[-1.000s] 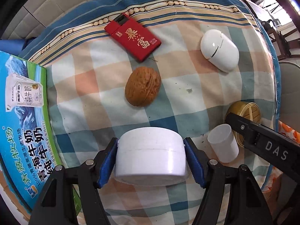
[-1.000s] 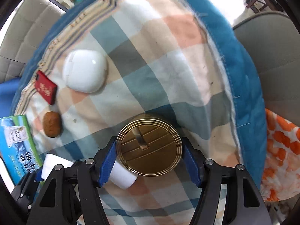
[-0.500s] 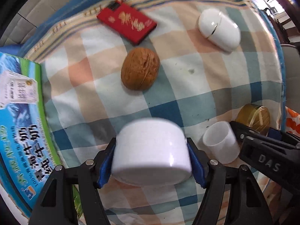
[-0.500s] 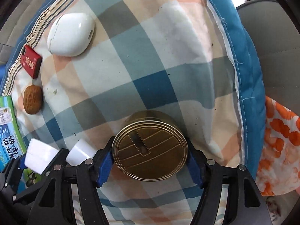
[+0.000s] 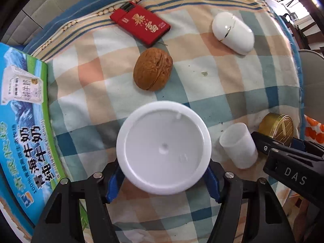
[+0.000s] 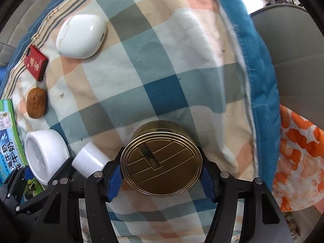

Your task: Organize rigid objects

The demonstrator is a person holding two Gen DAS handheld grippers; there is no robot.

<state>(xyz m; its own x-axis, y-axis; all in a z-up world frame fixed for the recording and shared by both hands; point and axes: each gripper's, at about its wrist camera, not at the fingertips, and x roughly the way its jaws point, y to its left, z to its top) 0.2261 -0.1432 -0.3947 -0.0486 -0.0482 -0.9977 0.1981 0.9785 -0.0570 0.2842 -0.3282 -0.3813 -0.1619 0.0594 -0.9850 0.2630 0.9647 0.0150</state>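
round white plastic tub (image 5: 164,147) sits between the left gripper (image 5: 163,179) jaws, which are closing on its sides. round gold metal tin (image 6: 161,162) sits likewise in the right gripper (image 6: 161,179), also closing. small white plastic cup (image 5: 239,144) lies between both. brown walnut (image 5: 152,68) lies ahead on the checked cloth (image 5: 222,85).
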